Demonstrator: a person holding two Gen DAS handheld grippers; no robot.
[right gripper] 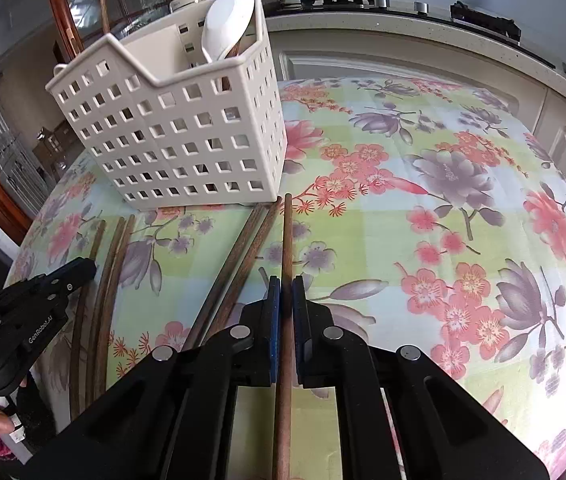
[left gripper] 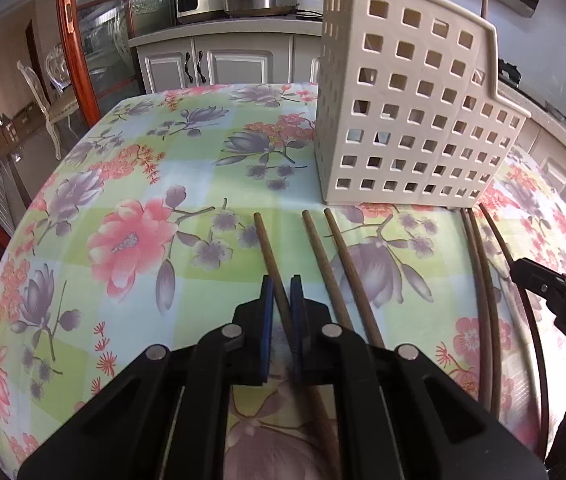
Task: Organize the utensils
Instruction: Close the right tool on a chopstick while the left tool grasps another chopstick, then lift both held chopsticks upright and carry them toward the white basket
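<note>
- Lying on the floral tablecloth (left gripper: 131, 168), six wooden chopsticks are spread before the cream perforated utensil caddy (left gripper: 407, 120).
- One chopstick (left gripper: 271, 260) is pinched between the blue pads of the left gripper (left gripper: 281, 284).
- Another chopstick (right gripper: 287, 248) is clamped by the right gripper (right gripper: 286, 284).
- A white spoon (right gripper: 227, 24) is stood in the caddy's tall compartment.

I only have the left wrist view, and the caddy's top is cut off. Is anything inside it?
Observer: Yes. In the right wrist view a white spoon stands in the caddy.
Operator: The right gripper is mostly out of frame here. Holding anything?
Observer: Its blue pads are shut on a single wooden chopstick; right gripper.
Operator: What lies right of that chopstick?
Observer: Only floral tablecloth; no more utensils there.
</note>
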